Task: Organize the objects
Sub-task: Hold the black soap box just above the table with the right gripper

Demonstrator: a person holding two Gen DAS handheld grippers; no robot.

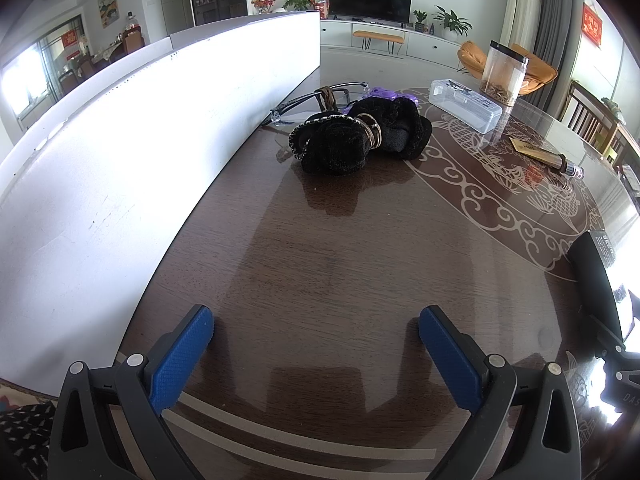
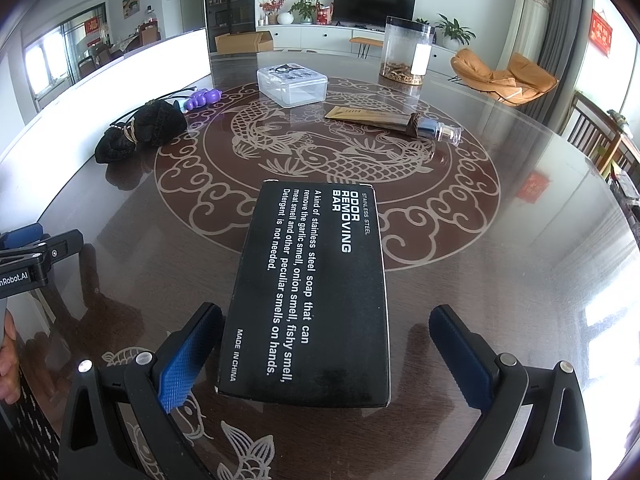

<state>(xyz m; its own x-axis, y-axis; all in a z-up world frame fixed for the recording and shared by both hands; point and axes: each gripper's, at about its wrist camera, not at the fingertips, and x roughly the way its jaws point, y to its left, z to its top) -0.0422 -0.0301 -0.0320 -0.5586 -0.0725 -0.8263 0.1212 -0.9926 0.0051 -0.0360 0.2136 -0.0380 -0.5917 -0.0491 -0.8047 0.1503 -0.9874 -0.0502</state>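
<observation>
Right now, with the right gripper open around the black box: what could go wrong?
1. The right gripper stands wide; the black cardboard odor-bar box lies nearer its left pad, so closing may skew or push it.
2. The glossy glass tabletop looks slick; the box could slide.
3. The left gripper hangs close at the left: possible collision.

Black printed box [image 2: 310, 292] lies flat on the table [image 2: 500, 280], between open fingers [image 2: 188, 356].

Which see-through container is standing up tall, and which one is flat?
The round jar with the black rim stands tall, with brown bits at its bottom. The plastic box lies low and flat, nearer the middle of the table.
</observation>
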